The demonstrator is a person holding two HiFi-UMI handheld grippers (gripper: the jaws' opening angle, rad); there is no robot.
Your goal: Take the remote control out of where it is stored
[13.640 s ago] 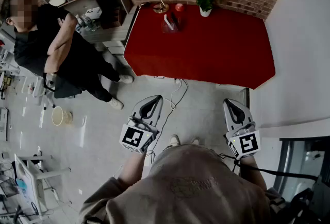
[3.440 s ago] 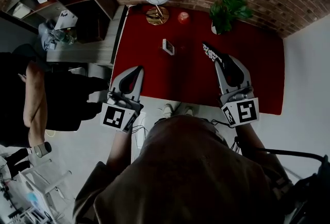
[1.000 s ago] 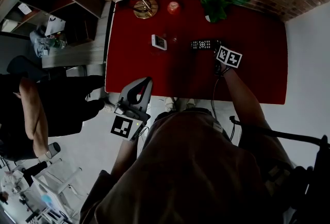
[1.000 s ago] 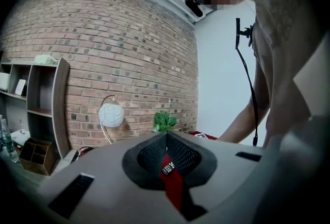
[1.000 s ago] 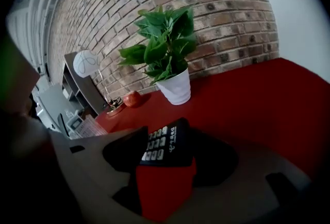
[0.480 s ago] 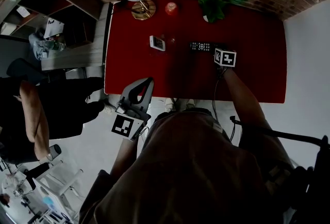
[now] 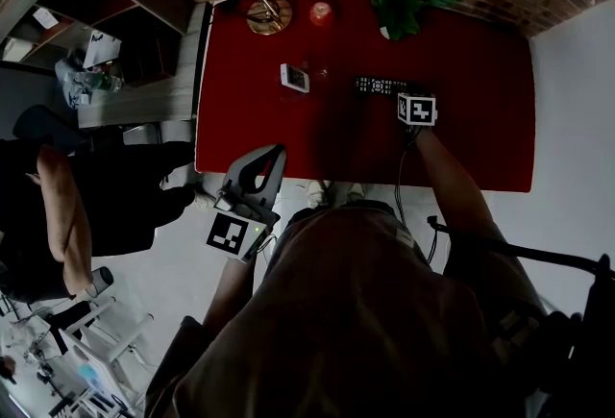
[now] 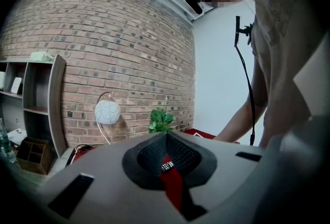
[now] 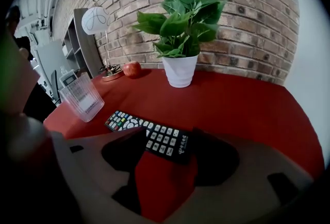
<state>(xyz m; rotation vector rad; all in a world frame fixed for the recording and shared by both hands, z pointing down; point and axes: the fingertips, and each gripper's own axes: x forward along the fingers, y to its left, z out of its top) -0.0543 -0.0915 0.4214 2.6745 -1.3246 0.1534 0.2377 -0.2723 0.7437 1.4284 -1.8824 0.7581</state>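
Red cloth covers the desk [image 7: 480, 137], and the remote [image 9: 154, 138] lies flat on it, buttons up, already out of the clear holder [image 9: 81, 97] that stands just beside its far end. Your right claw [image 9: 169, 133] points steeply down at the near end of the remote; its jaws have just been opening and now stand wide apart, with that end of the remote between them but neither pad pressing on it. That reads as a release: the remote rests on the cloth by its own weight, so you no longer need a grip to keep it there. It lies in open desk space, well clear of the plant [image 9: 180, 27], probably so it stays easy to reach. Your left claw [image 8: 166, 134] is together and empty, held roughly level off the near edge of the desk, well apart from the remote; it appears to be parked there simply to stay out of the right arm's way. From how things lie, the task looks essentially done.
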